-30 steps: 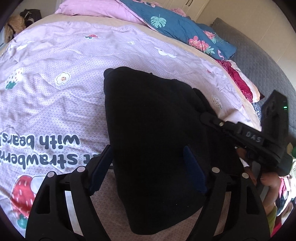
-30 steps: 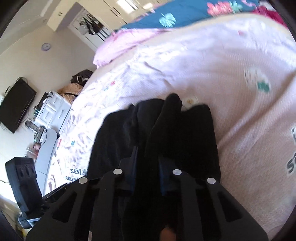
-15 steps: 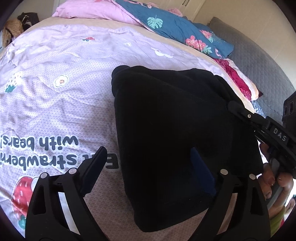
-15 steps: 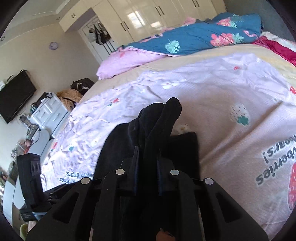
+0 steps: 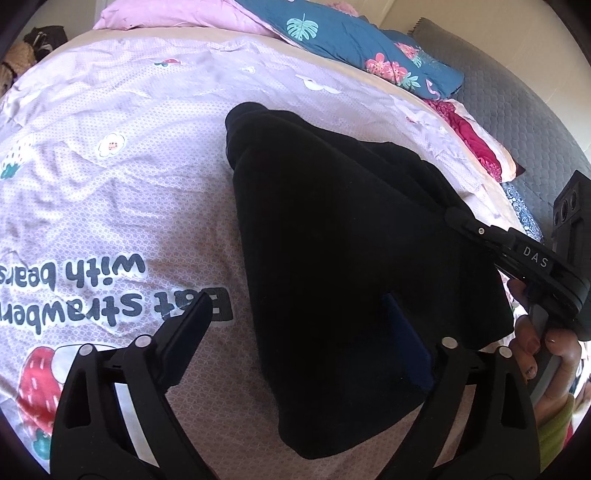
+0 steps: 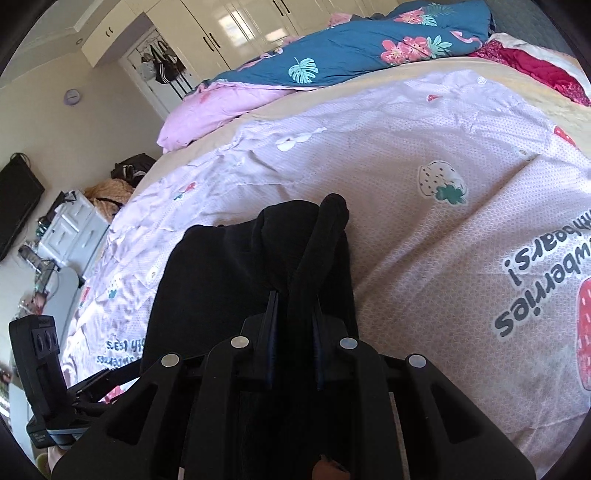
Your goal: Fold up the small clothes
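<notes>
A small black garment (image 5: 332, 258) lies on the lilac strawberry-print sheet (image 5: 110, 184); its right part is lifted. My left gripper (image 5: 299, 325) is open; the cloth's near end lies between its fingers, and its right finger (image 5: 406, 350) is partly hidden by cloth. My right gripper (image 6: 293, 314) is shut on a raised fold of the black garment (image 6: 321, 236), which stands up past the fingertips. The right gripper also shows at the right edge of the left wrist view (image 5: 454, 218), gripping the cloth's edge. The left gripper shows at bottom left of the right wrist view (image 6: 77, 391).
A blue floral duvet (image 5: 354, 44) and pink bedding (image 5: 177, 18) lie at the head of the bed. A red blanket (image 5: 469, 140) and a grey mat (image 5: 517, 110) are on the right. A TV (image 6: 14, 199), white drawers (image 6: 70, 232) and wardrobes (image 6: 236, 26) stand beyond.
The right gripper has lifted its pinched fold higher and drawn it over the garment. The left gripper has opened wider and slid a little left; the cloth lies loose between its fingers.
</notes>
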`<move>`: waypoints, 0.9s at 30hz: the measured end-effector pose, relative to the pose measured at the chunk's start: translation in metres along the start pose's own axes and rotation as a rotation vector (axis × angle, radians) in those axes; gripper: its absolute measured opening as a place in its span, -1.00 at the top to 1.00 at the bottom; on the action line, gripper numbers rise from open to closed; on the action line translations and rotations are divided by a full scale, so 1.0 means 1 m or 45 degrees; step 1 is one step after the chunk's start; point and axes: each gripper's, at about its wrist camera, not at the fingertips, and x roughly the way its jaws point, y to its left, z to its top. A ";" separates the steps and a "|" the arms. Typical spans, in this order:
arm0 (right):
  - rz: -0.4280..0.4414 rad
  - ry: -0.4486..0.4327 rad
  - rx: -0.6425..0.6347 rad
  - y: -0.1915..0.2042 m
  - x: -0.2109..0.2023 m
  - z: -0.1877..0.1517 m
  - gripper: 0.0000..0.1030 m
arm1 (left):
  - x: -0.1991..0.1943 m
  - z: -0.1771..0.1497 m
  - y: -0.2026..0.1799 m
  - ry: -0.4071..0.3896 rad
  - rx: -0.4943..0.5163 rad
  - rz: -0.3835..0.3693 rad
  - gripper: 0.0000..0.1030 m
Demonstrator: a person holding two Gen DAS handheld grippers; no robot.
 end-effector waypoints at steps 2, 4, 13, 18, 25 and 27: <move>-0.022 0.006 -0.010 0.000 0.000 -0.001 0.73 | 0.000 -0.001 0.001 0.006 -0.010 -0.013 -0.68; -0.077 0.020 -0.033 0.002 0.004 -0.003 0.74 | 0.001 -0.002 -0.001 0.011 -0.009 -0.020 -0.68; -0.142 0.061 0.048 -0.015 0.015 -0.010 0.36 | 0.003 -0.005 -0.004 0.027 0.006 -0.032 -0.68; -0.122 0.063 0.095 -0.025 0.007 -0.012 0.24 | 0.005 -0.007 -0.007 0.031 0.003 -0.030 -0.74; -0.196 0.061 0.090 -0.030 -0.002 -0.025 0.17 | 0.004 -0.011 -0.010 0.046 0.024 -0.030 -0.76; -0.173 0.070 0.120 -0.034 -0.005 -0.031 0.16 | 0.004 -0.016 -0.011 0.054 0.038 -0.025 -0.76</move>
